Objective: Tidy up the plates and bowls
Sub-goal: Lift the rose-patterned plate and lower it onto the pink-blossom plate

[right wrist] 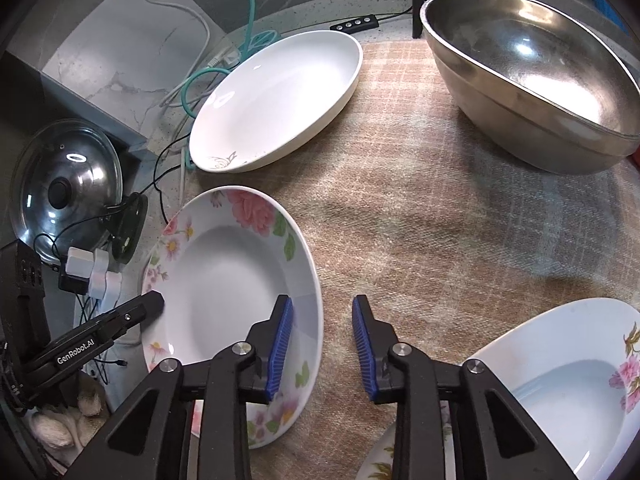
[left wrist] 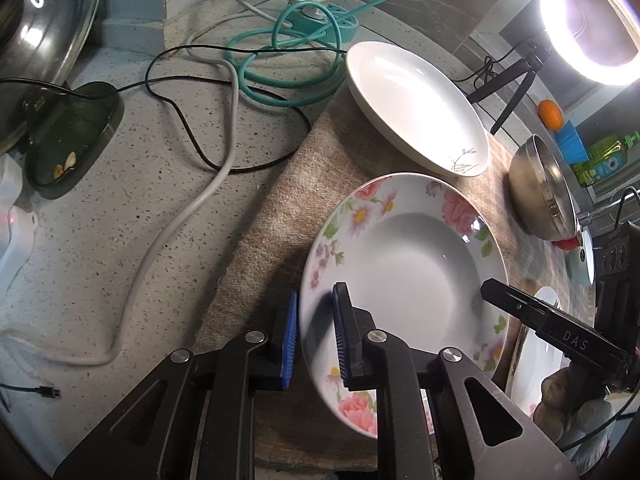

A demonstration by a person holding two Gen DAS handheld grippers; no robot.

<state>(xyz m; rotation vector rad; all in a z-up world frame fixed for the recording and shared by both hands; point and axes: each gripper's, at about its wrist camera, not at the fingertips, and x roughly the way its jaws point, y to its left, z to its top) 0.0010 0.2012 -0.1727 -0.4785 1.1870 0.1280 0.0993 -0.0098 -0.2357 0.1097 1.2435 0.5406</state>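
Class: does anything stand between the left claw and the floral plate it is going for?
Nothing visible does. The left claw already straddles the near rim of the floral plate, one pad on each side, with only bare rim between them.

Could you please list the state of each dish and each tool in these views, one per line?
Left tool: straddling the floral plate's rim; closure unclear.
Right tool: open, holding nothing, one finger over the same plate's opposite rim.
Floral plate: upright, empty.
White plate: empty, on the cloth.
Steel bowl: upright, empty.
Second floral dish: empty, untouched.
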